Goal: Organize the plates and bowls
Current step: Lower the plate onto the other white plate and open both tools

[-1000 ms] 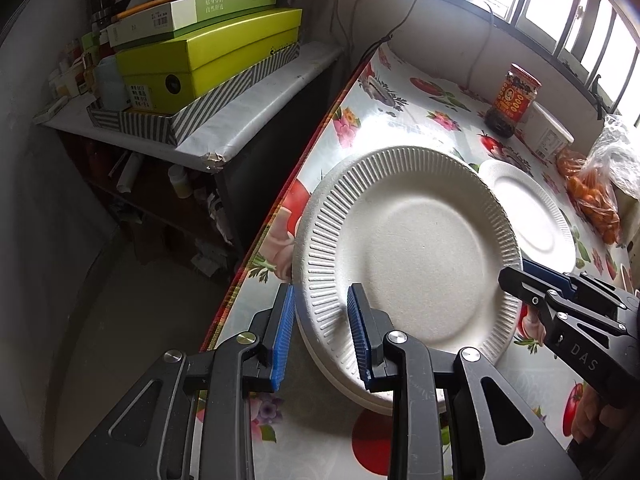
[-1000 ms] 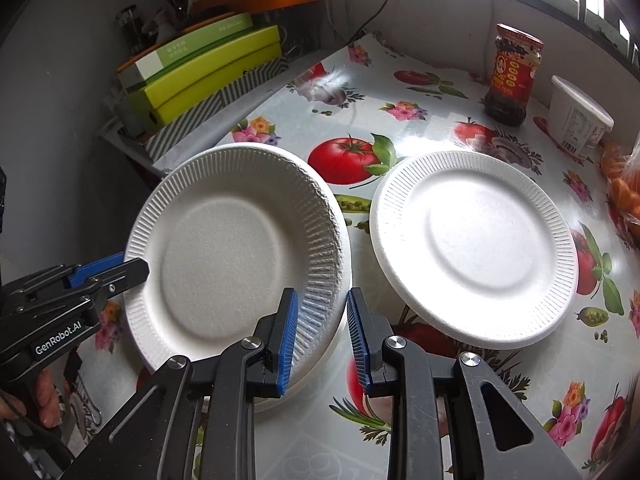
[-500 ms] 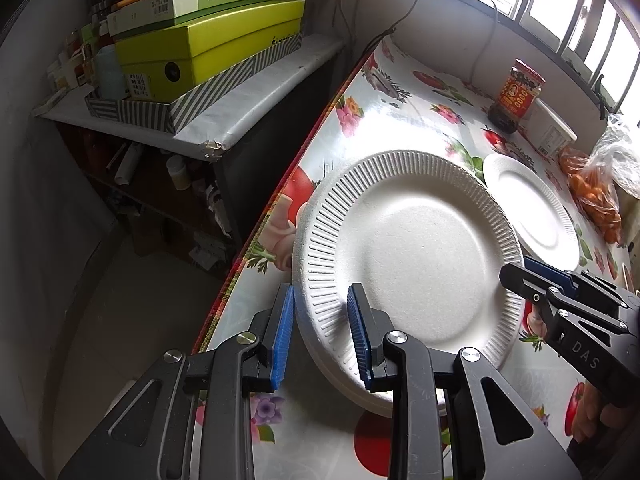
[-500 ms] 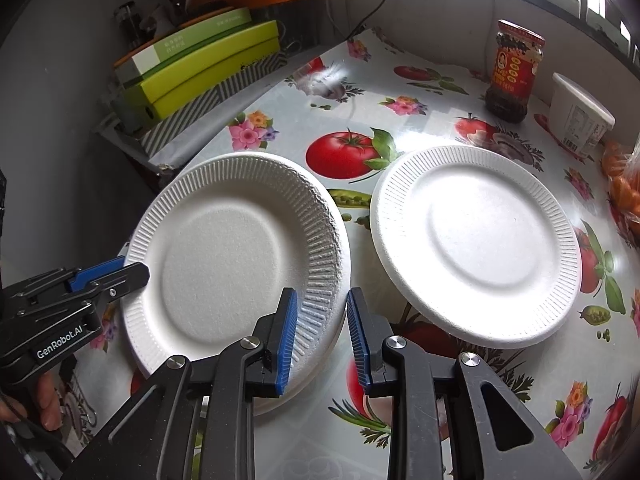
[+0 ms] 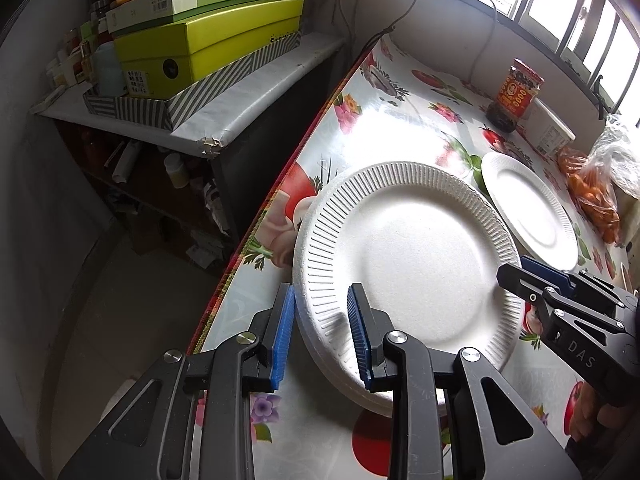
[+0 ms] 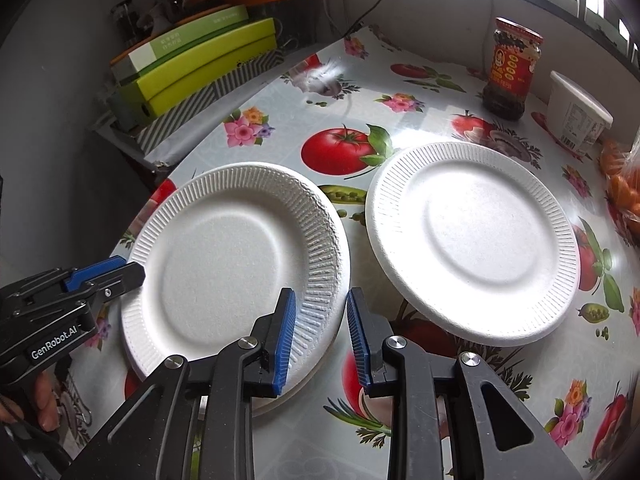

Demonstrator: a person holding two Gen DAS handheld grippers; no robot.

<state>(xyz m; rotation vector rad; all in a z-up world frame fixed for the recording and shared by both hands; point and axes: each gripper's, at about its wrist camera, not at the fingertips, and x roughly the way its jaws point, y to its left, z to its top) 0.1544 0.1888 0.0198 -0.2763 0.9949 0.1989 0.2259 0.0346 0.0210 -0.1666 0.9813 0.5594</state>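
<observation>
A stack of white paper plates [image 5: 400,264] [image 6: 224,264] lies at the table's left edge. My left gripper [image 5: 320,296] is shut on its near-left rim, one blue pad outside the rim and one over the plate. My right gripper [image 6: 320,296] is shut on the stack's near-right rim in the same way. Each gripper shows in the other's view, the left gripper [image 6: 100,276] and the right gripper [image 5: 516,272]. A single white paper plate [image 6: 472,240] [image 5: 528,208] lies flat just right of the stack, apart from it. I cannot tell whether the stack rests on the table.
A red-labelled jar [image 6: 510,68] and a white tub [image 6: 576,120] stand at the back right. A bag of oranges [image 5: 592,200] lies at the right edge. Left of the table's edge [image 5: 280,200] is a drop to the floor and a shelf with green boxes [image 5: 200,48].
The stack's far rim sits a little lower and flatter against the tablecloth than a second ago. Both grippers keep the same hold on the rim.
</observation>
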